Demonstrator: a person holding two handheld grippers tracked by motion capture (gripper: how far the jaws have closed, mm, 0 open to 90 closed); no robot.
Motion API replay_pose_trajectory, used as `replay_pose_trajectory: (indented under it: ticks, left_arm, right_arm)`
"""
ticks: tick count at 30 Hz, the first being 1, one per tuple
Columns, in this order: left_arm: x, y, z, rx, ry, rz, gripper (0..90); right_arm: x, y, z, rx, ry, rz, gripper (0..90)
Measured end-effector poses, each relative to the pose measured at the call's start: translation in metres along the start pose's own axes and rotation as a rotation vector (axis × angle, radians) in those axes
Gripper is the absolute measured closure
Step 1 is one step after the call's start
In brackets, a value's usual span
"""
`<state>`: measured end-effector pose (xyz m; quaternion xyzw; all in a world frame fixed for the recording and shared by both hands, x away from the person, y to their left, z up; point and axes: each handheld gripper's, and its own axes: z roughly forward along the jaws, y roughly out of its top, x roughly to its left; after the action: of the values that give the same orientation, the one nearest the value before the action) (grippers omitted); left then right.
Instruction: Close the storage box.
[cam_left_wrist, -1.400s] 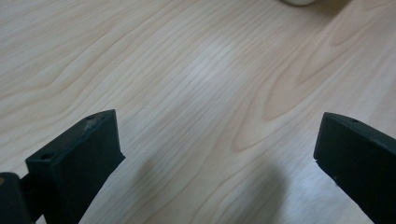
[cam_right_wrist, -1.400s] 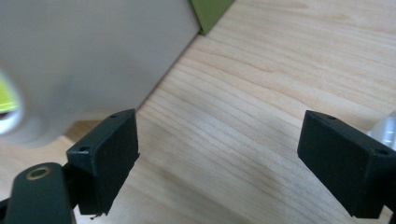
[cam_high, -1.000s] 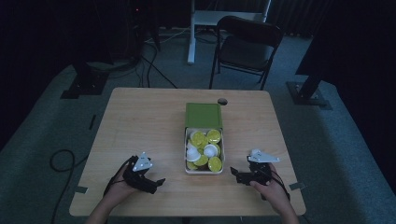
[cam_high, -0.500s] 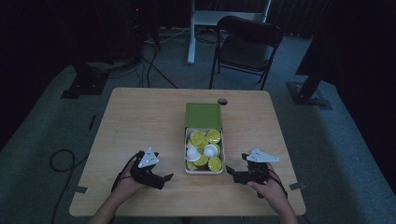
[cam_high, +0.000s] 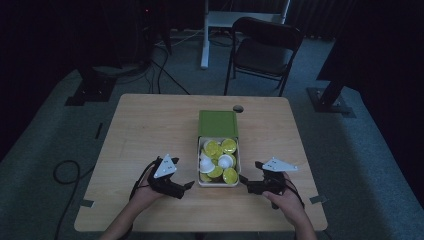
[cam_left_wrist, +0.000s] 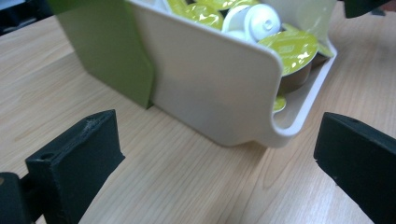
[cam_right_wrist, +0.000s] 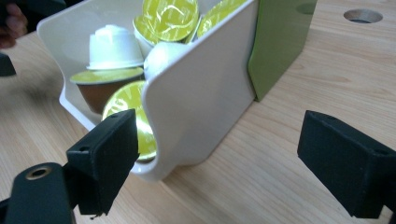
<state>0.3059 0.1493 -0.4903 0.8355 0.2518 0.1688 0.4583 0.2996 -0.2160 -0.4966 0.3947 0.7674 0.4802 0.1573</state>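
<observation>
A white tray (cam_high: 218, 182) of yellow-lidded and white coffee capsules (cam_high: 216, 149) sticks out of a green sleeve (cam_high: 217, 123) in the middle of the wooden table (cam_high: 150, 125). My left gripper (cam_high: 187, 186) lies just left of the tray's near corner, open, its jaws wide apart before the tray wall (cam_left_wrist: 210, 79). My right gripper (cam_high: 244, 182) is open at the tray's near right corner, one finger (cam_right_wrist: 109, 149) close to the tray wall (cam_right_wrist: 201, 102). A white capsule (cam_right_wrist: 114, 46) and a yellow lid (cam_right_wrist: 170, 14) sit inside the tray. Neither gripper holds anything.
A small round hole (cam_high: 238, 108) lies in the table behind the sleeve. A dark folding chair (cam_high: 265, 47) stands beyond the far edge. Cables (cam_high: 65, 172) trail on the floor at the left. Bare wood stretches to either side of the box.
Both grippers have slid inward toward the tray's near corners, the left one moving right and the right one moving left. The tray and sleeve have not moved.
</observation>
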Motion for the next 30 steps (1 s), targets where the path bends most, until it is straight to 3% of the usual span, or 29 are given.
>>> replay_pose_trajectory:
  ticks: [13,19,30]
  left_arm:
    - [0.0,0.005,0.022,-0.031,0.015,0.004,0.7]
    - [0.002,0.007,0.025,-0.042,0.042,0.017,0.7]
    - [0.004,0.007,0.031,-0.052,0.062,0.003,0.7]
  right_arm:
    - [-0.005,0.0,0.008,-0.001,0.003,0.007,12.1]
    - [-0.007,0.0,0.009,-0.002,0.015,0.0,11.8]
    - [-0.01,0.001,0.011,0.003,0.01,0.008,11.6]
